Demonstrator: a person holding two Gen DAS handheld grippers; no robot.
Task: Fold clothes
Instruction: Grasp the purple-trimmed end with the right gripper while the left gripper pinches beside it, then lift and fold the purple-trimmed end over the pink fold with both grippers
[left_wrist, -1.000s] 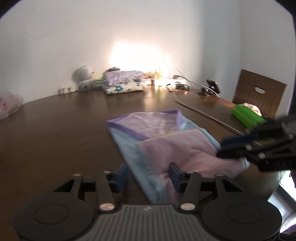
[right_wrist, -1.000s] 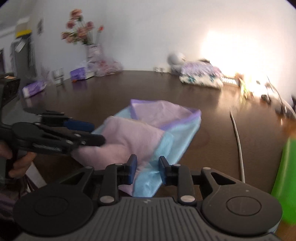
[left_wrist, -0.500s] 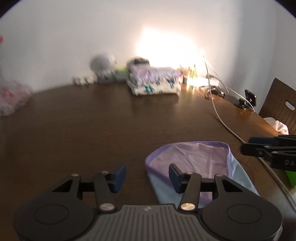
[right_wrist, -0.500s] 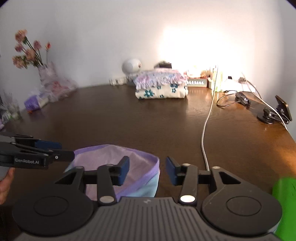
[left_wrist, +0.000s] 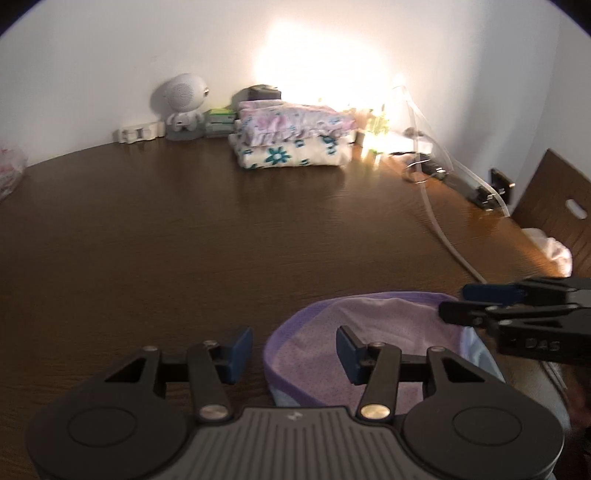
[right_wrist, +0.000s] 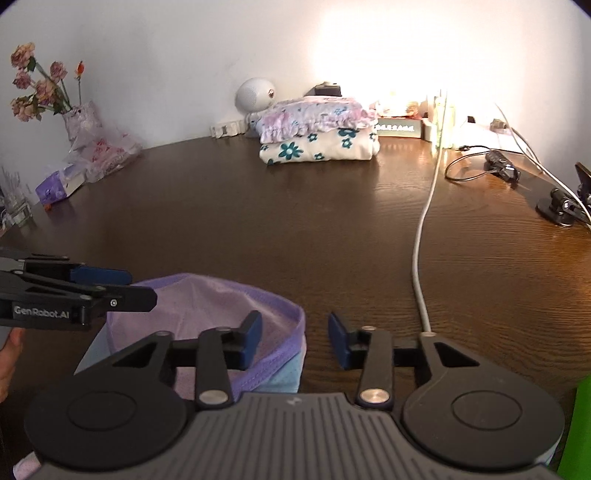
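Purple-edged garment: near part hidden under right gripper body. Green object right of gripper cut by frame edge. Lamp-side items overexposed, unreadable.

White cable across table; vase, possibly dried flowers.

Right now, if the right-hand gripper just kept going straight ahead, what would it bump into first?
Mostly bare table. The right gripper is open; beyond it the first object is probably the folded clothes stack near the wall, though depth is unclear.
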